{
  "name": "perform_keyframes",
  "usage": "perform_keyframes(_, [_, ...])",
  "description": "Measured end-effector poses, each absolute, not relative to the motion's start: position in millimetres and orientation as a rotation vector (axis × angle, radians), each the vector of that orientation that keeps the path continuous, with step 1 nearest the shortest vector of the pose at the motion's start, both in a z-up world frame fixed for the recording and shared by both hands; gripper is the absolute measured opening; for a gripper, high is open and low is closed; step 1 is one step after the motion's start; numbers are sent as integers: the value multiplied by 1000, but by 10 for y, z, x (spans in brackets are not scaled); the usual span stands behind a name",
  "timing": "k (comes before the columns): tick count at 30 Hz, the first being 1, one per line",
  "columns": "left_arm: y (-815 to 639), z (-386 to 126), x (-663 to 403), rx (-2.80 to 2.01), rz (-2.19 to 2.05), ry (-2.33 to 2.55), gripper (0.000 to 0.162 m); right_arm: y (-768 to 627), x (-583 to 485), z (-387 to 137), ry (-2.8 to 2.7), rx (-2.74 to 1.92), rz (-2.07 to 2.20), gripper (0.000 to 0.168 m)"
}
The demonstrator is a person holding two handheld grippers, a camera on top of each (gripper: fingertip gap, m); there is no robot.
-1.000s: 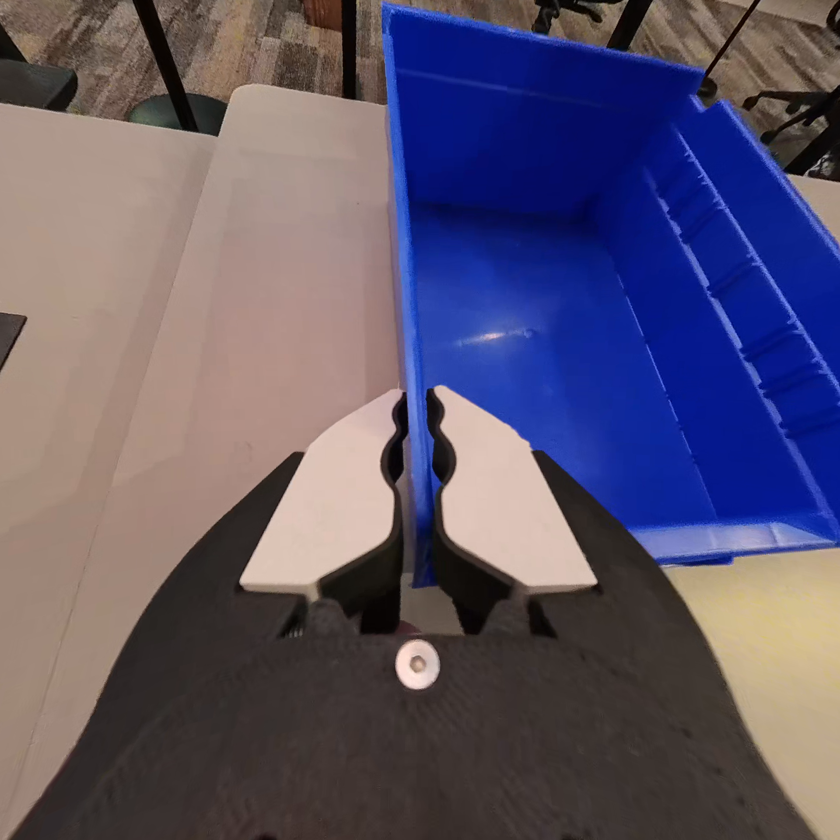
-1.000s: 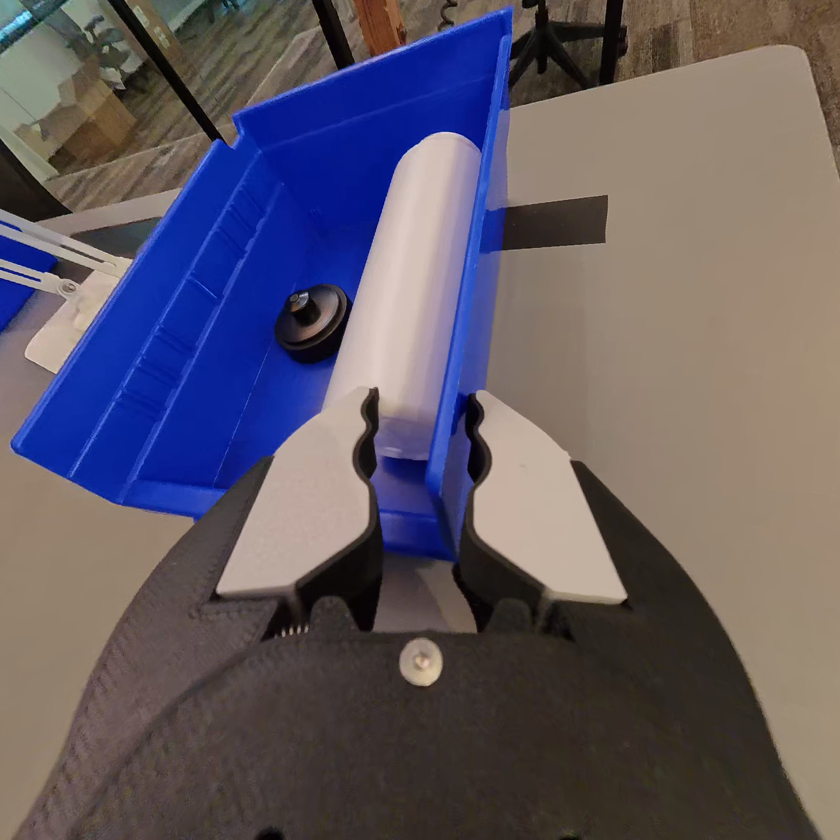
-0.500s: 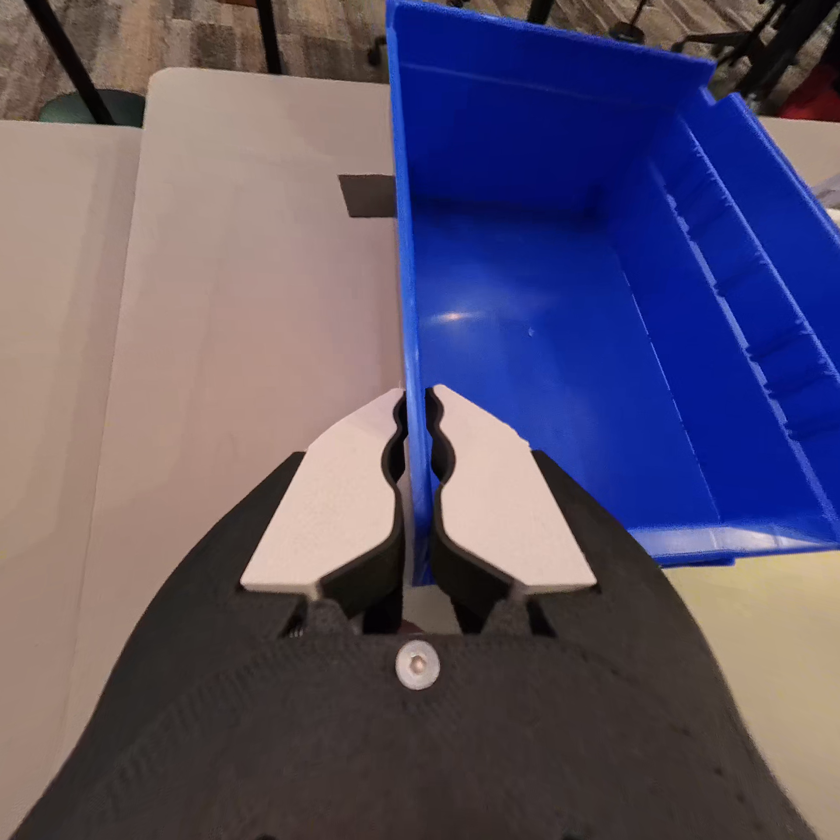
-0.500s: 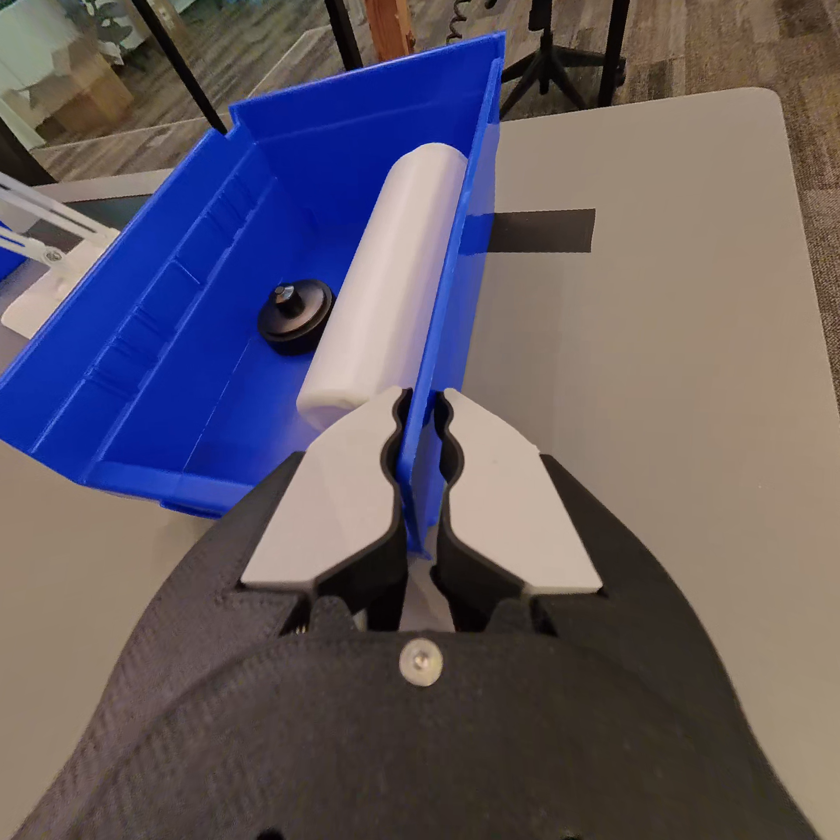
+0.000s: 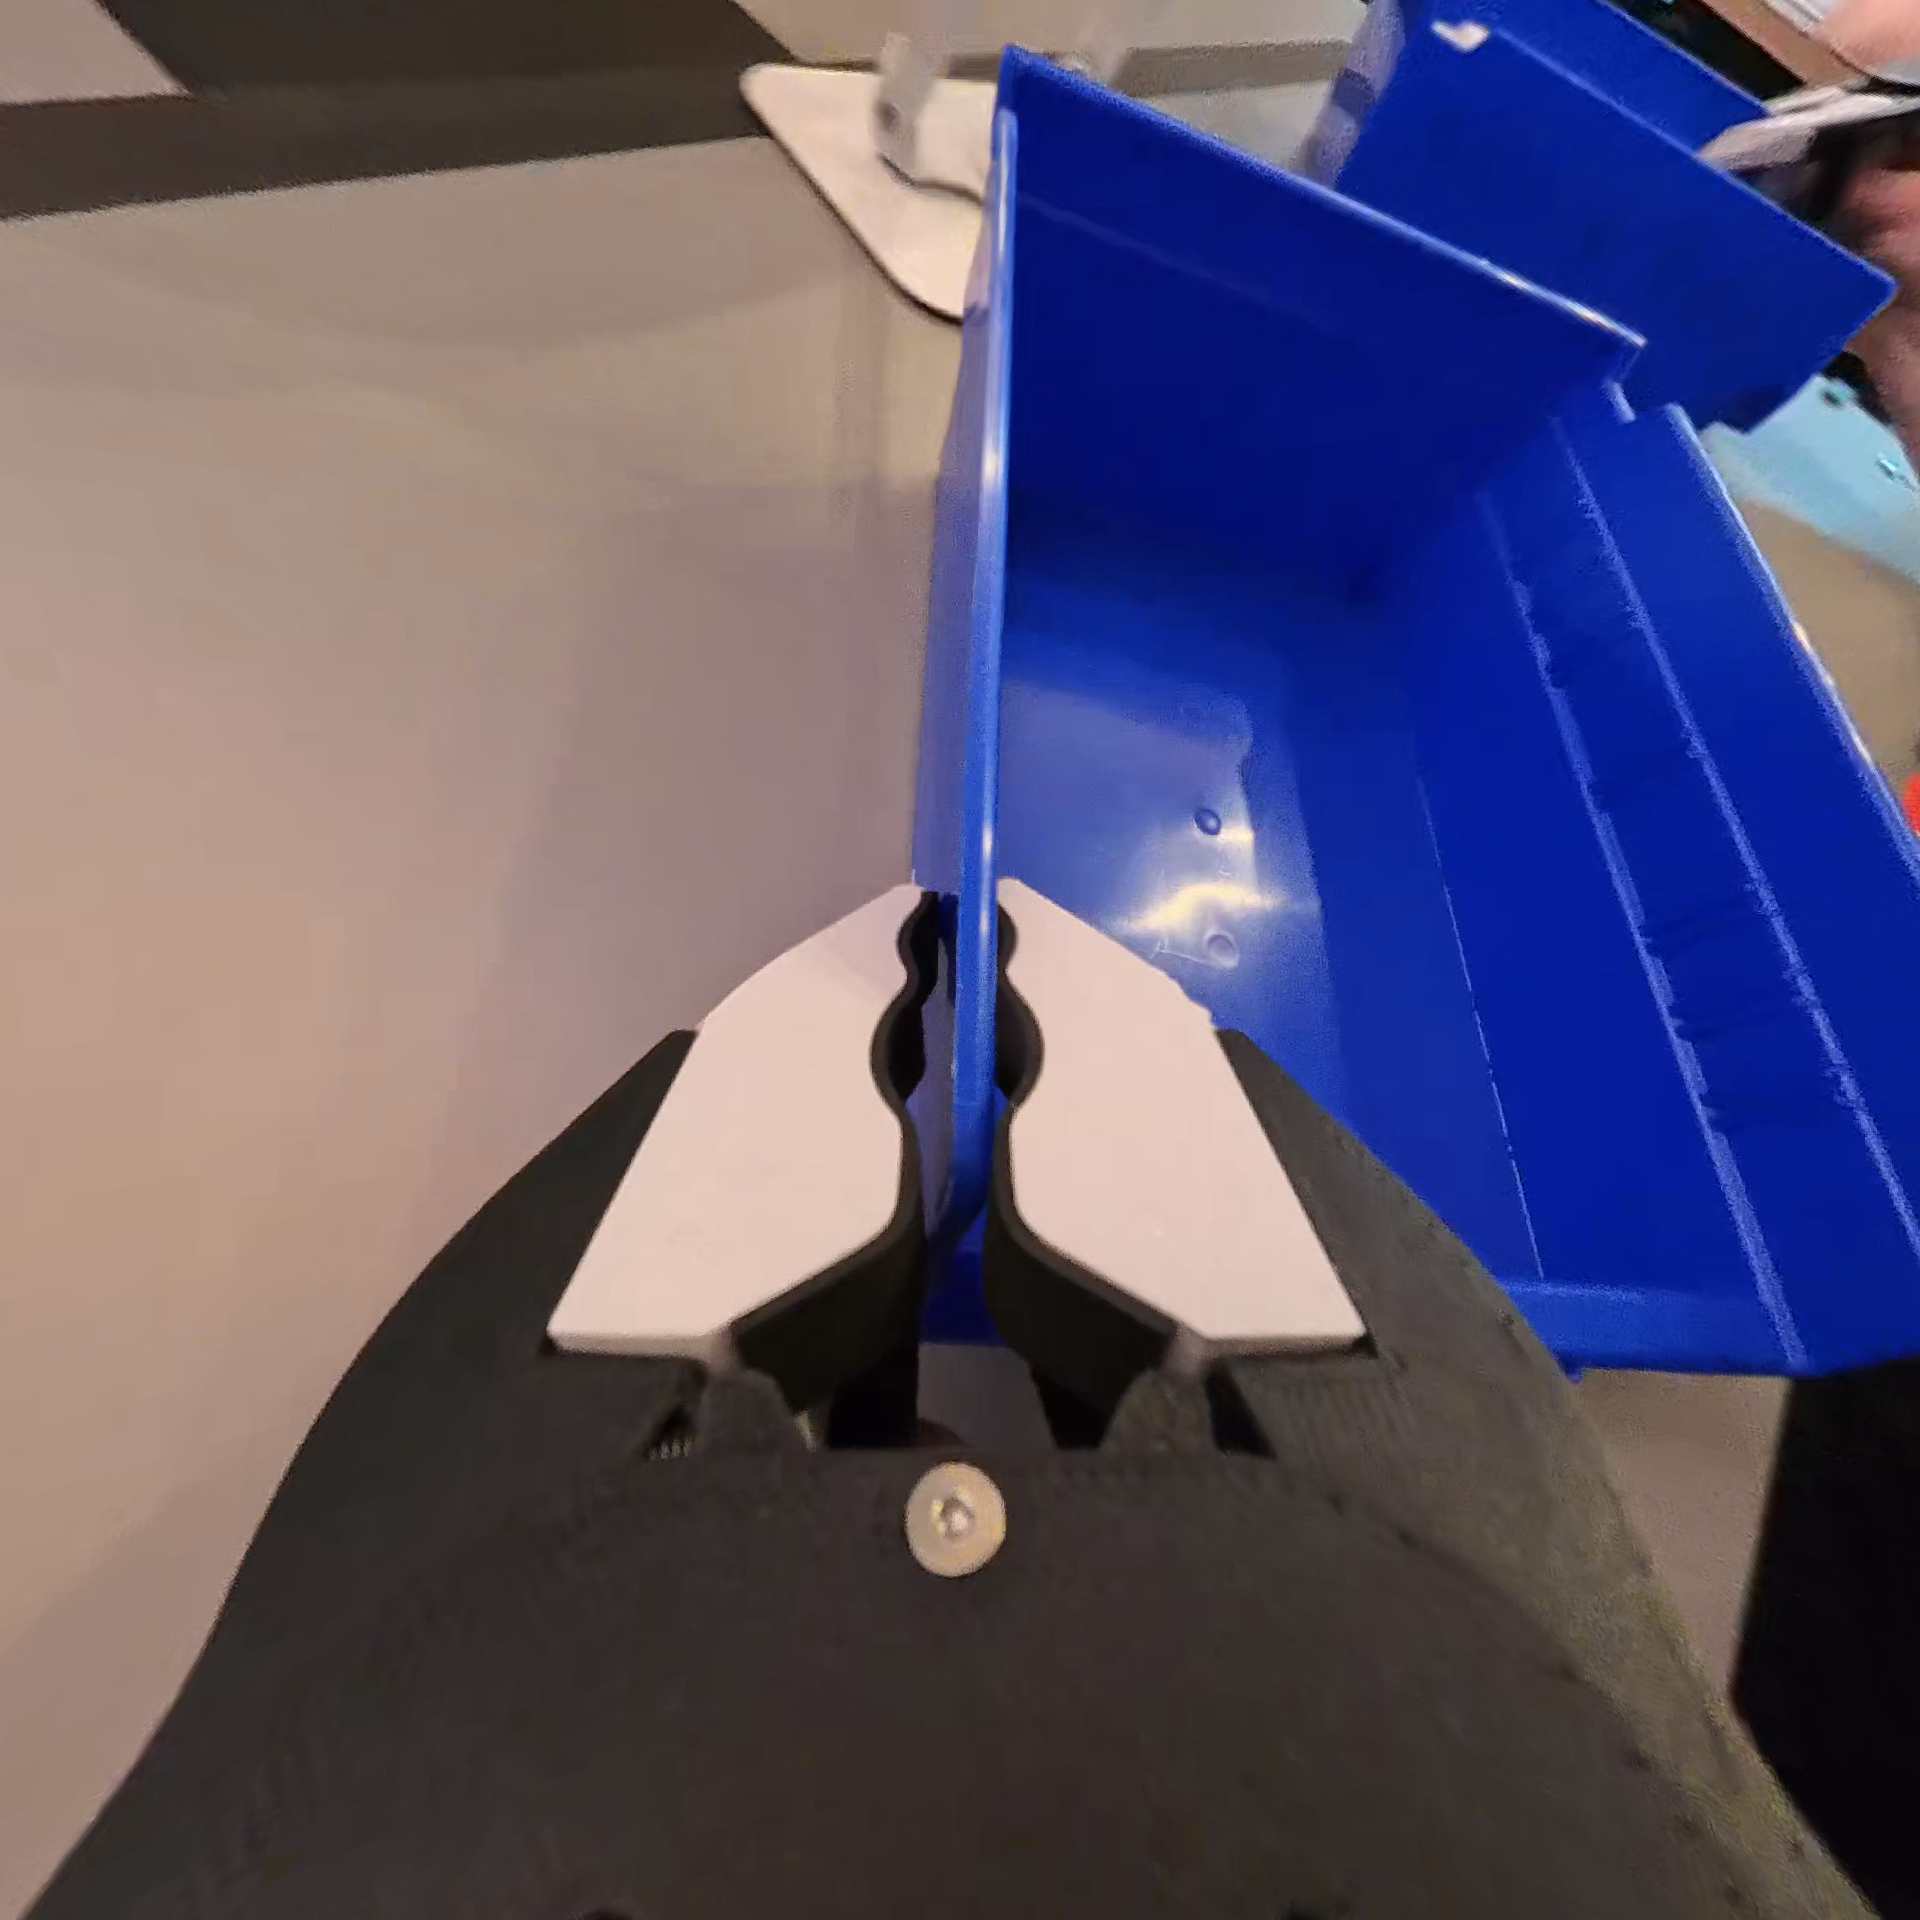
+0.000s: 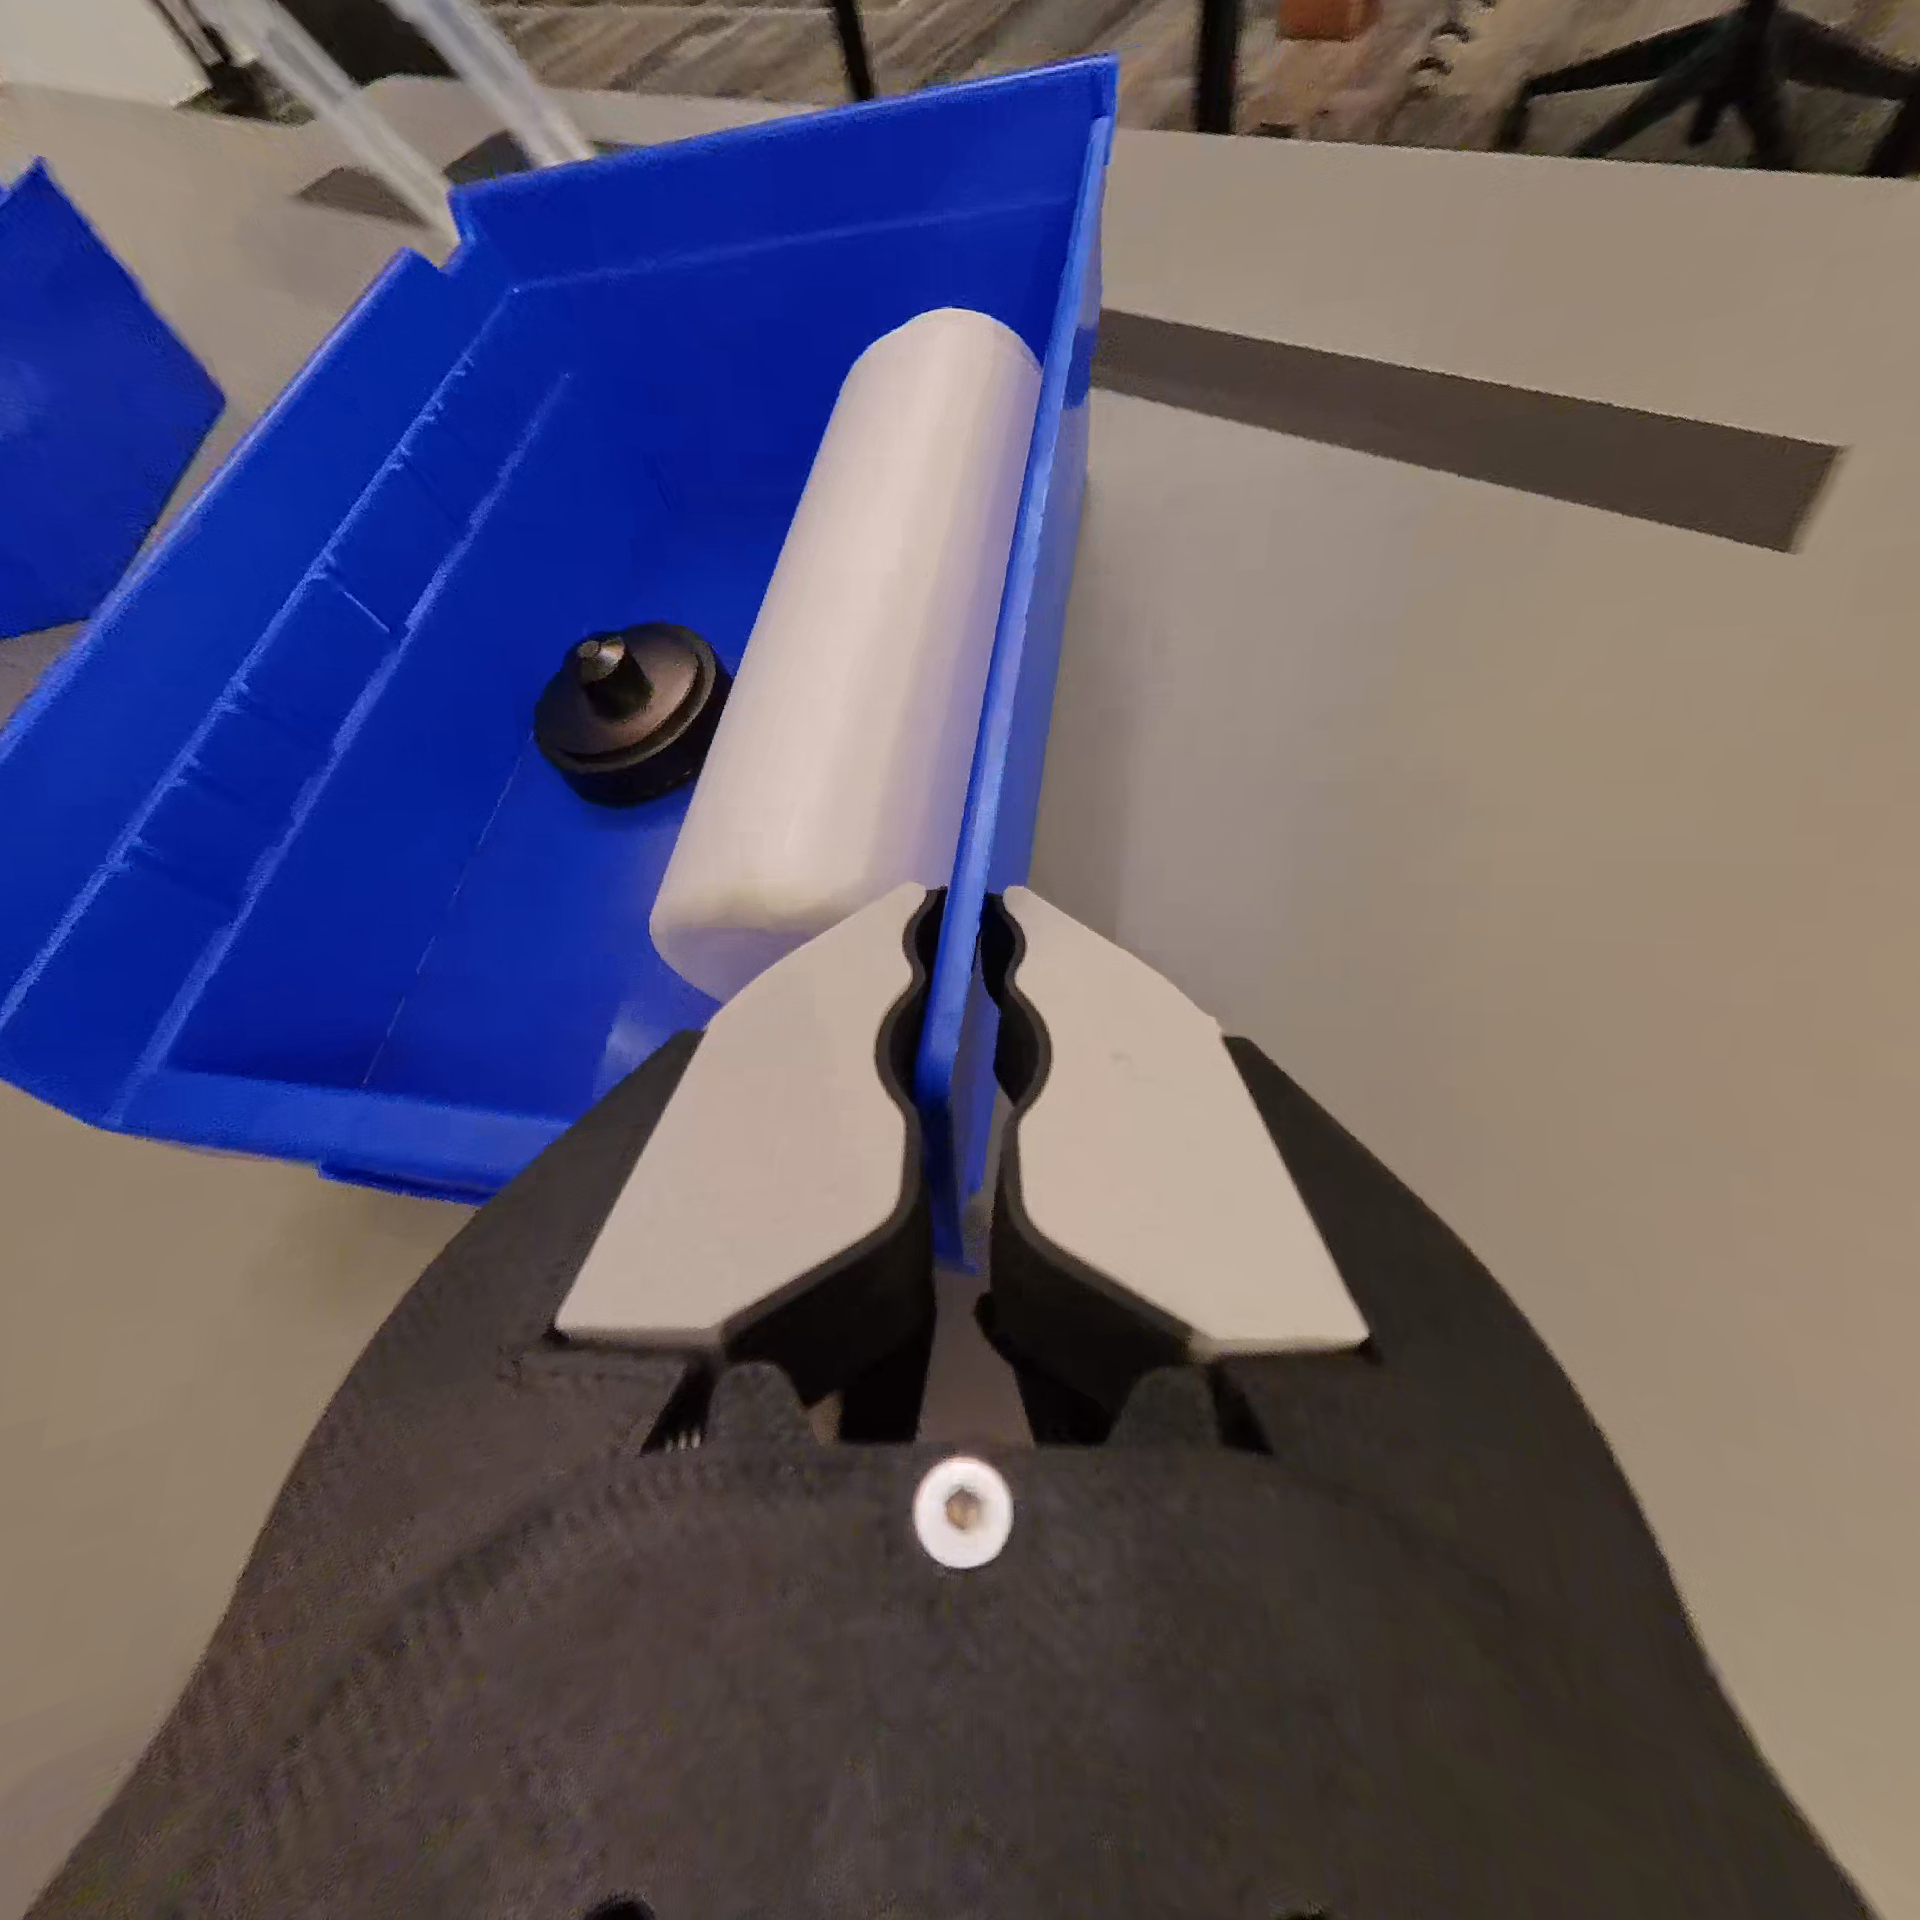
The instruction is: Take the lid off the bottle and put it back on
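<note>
The left gripper (image 5: 961, 914) is clamped on the side wall of an empty blue bin (image 5: 1195, 540), jaws narrow with the thin plastic wall pinched between them. Since half a second ago that view has swung round: the black tape patch by the bin is gone from sight, and now a white stand base (image 5: 894, 187) shows past the bin's far corner on the grey table (image 5: 416, 623), with a further blue bin (image 5: 1621, 208) behind the held one. The picture is blurred.

Over on the other side, the right gripper (image 6: 961, 904) grips the right-hand wall of the second blue bin (image 6: 312, 790), jaws nearly together on the rim, the same pinch as half a second ago; a full second back they stood wider, straddling the wall. Inside lies the white bottle (image 6: 862, 644) on its side, pressed along that gripped wall, its near end just beside the gripper's inner finger. The black lid (image 6: 629, 712) sits off the bottle on the bin floor, knob upward, touching or just beside the bottle's flank. A strip of black tape (image 6: 1455, 436) crosses the table beyond the bin's right wall, looking longer and more slanted than before. Another blue bin (image 6: 83, 416) shows at the left edge.
</note>
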State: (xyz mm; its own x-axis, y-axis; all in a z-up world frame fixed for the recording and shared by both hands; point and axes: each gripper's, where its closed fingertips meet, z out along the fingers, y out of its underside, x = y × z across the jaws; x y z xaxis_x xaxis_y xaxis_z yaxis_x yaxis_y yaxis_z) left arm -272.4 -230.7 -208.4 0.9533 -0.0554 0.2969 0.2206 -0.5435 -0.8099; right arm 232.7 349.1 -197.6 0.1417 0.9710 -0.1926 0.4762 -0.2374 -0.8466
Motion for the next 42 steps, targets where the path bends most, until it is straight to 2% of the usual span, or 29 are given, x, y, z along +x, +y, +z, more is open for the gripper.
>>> perform_keyframes(14, [-2230, -2080, -1110, -2152, -616, 361, 8, 2383, 1553, -1984, -1737, -1586, 1301, 6])
perform_keyframes(27, [-1803, -2072, -609, -2091, -723, 514, 8, 1850, 88, -1992, -1870, -1490, 1331, 8])
perform_keyframes(28, [-1757, -2075, -603, -2095, -718, 491, 11, 1827, -10, -1991, -1863, -1498, 1299, 11])
perform_keyframes(29, [-1719, -2099, -633, -2121, -698, 453, 20, 1818, -76, -1962, -1847, -1509, 1269, 32])
perform_keyframes(30, [-1715, -2143, -688, -2162, -665, 426, 37, 1827, -100, -1885, -1811, -1527, 1254, 48])
perform_keyframes(31, [-1728, -2141, -753, -2171, -636, 397, 50, 1837, -76, -1756, -1763, -1527, 1260, 54])
perform_keyframes(35, [-1627, -1804, -1184, -2096, -525, 143, 81, 1728, 338, -1235, -1653, -1555, 1250, 62])
perform_keyframes(36, [-1550, -1726, -1288, -2099, -464, 94, 76, 1568, 460, -1128, -1672, -1552, 1284, 64])
perform_keyframes(38, [-1338, -1574, -1440, -2104, -363, 23, 77, 1234, 683, -1056, -1723, -1602, 1285, 72])
perform_keyframes(42, [-852, -1378, -1473, -2142, -299, -8, 81, 477, 995, -1195, -1901, -1663, 1260, 74])
